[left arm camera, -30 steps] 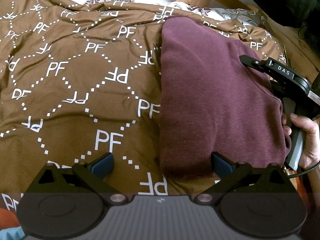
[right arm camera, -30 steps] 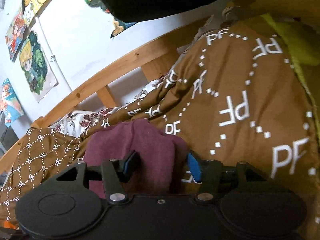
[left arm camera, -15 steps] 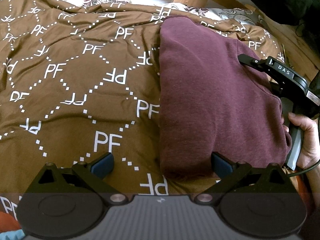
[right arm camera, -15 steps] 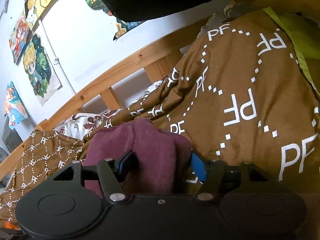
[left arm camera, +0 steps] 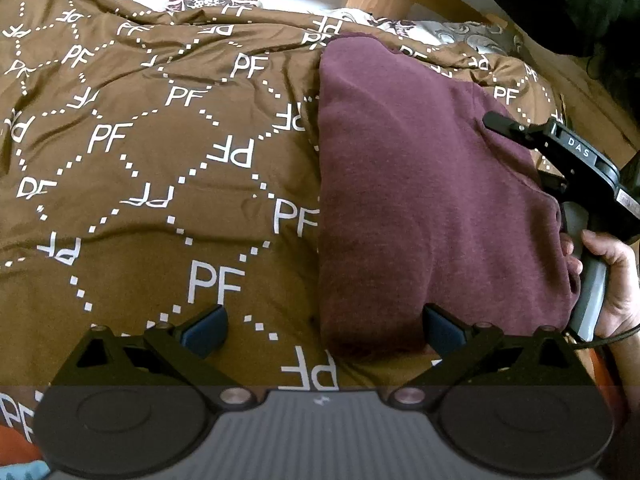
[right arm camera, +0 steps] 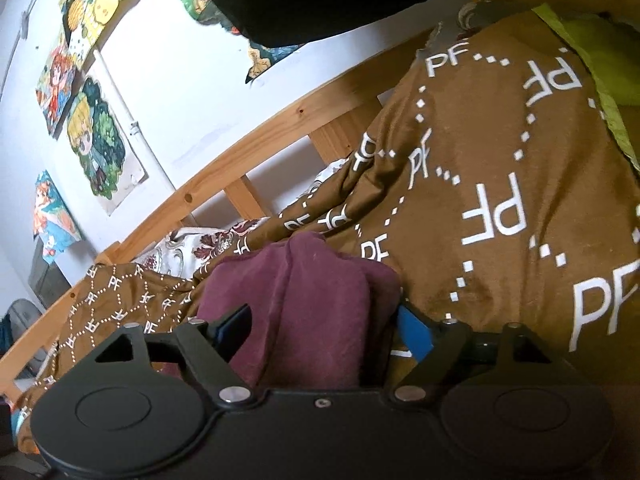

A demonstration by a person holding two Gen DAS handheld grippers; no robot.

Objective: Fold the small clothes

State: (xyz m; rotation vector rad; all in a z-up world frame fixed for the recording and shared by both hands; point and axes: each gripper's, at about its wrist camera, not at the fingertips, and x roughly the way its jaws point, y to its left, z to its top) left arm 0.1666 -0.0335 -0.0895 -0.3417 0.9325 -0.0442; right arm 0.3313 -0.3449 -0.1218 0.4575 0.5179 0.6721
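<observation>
Lying folded, maroon fleece garment point(left arm camera: 432, 200) on brown bedspread point(left arm camera: 160, 160); left tool point(left arm camera: 324, 330) wide open, empty; right tool point(right arm camera: 320, 330) opening, fabric between pads, loose.

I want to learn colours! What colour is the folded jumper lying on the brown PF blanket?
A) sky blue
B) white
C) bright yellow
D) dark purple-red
D: the folded jumper is a dark purple-red, maroon all over, lying on the brown blanket with white PF letters.
</observation>
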